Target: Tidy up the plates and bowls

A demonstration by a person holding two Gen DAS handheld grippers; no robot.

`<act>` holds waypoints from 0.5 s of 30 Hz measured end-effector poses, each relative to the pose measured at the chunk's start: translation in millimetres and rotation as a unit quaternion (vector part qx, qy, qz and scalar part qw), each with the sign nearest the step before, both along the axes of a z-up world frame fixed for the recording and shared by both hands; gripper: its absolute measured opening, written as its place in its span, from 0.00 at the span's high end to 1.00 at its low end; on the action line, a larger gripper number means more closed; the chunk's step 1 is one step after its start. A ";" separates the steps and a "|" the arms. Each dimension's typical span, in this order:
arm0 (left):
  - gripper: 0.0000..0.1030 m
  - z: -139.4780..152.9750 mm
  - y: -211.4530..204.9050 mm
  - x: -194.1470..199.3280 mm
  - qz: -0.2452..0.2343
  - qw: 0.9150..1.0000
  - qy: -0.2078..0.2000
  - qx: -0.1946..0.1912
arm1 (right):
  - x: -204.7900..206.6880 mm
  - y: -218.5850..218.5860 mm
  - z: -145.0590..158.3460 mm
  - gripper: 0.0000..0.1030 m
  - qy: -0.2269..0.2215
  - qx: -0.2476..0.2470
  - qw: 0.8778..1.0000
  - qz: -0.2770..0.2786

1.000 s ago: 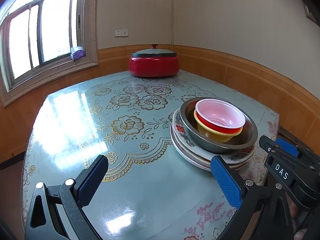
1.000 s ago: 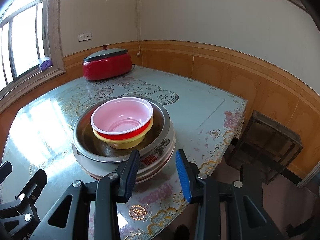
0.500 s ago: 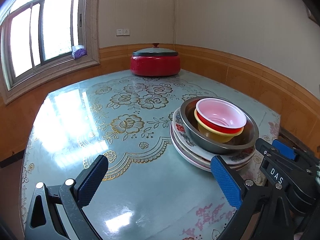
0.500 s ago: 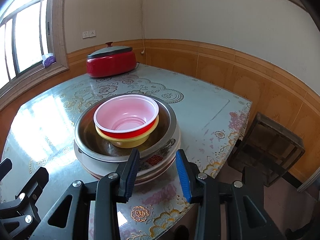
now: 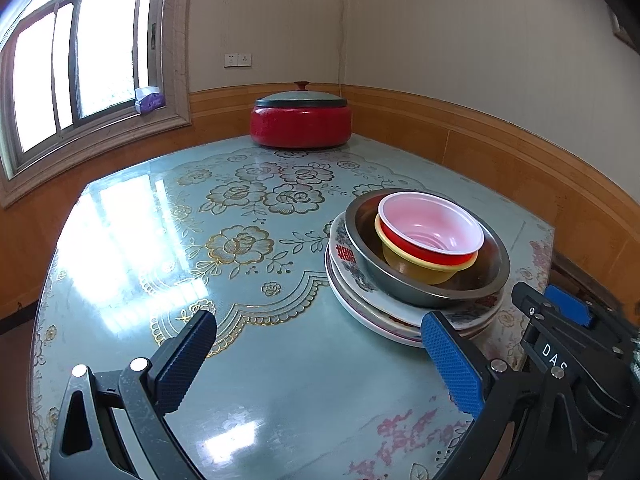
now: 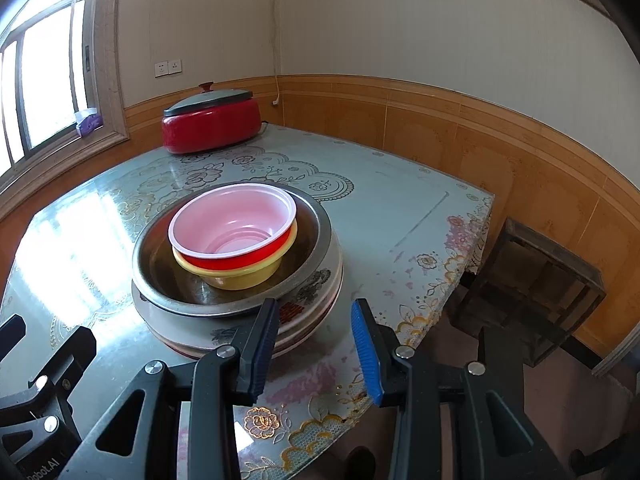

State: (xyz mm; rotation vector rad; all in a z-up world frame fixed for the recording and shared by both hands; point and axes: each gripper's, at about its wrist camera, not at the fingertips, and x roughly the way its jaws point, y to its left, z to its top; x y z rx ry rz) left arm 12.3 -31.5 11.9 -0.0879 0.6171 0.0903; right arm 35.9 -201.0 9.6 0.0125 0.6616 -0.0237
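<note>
stack assembled near table edge, both tools standing off empty

currently the dishes are sitting as one pile on the glass-topped table [image 5: 168, 240], toward its right side and near the edge. the plates [image 6: 312, 312] are lying at the bottom, the steel bowl [image 6: 160, 280] is resting on them, the yellow bowl [image 6: 244, 276] is nesting in that, and the red bowl [image 6: 236, 232] with the pale pink inside is sitting on top.

the left gripper [image 5: 318, 354] is hovering over bare table with its jaws standing wide apart and nothing between them; its right pad is showing just in front of the plate rim, and contact cannot be confirmed. the right gripper [image 6: 316, 350] is pointing at the near side of the pile, jaws partly apart and gripping nothing.

judged condition: the nesting is appearing complete or close to it.

risks noted:
- the red bowl is sitting slightly off-centre in the yellow one; a nudge to either rim is likely to tip the pair inside the steel bowl.
- the plate rims are not lining up exactly, so a push from the side may be sliding the pile on the smooth glass toward the table edge.
- a narrow jaw opening may be clipping a plate rim rather than straddling it, lifting one side only.

the red lidded pot [image 5: 300, 124] is standing well apart at the far side.
</note>
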 end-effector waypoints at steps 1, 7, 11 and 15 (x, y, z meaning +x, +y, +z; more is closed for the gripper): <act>0.00 0.0 -0.1 0.1 -0.001 1.000 0.000 0.000 | 0.3 -0.1 0.0 0.64 0.000 0.000 1.000 0.000; 0.00 -1.8 1.2 1.2 0.000 1.000 0.002 -0.002 | 0.6 2.1 -0.6 0.64 0.001 -0.001 1.000 0.002; 0.00 -2.7 1.9 1.0 0.001 1.000 0.003 -0.005 | 1.3 3.4 -1.6 0.64 0.004 -0.002 1.000 0.003; 0.00 -2.4 1.3 0.5 0.000 1.000 0.003 -0.004 | 0.8 4.1 -1.4 0.64 0.004 -0.002 1.000 0.004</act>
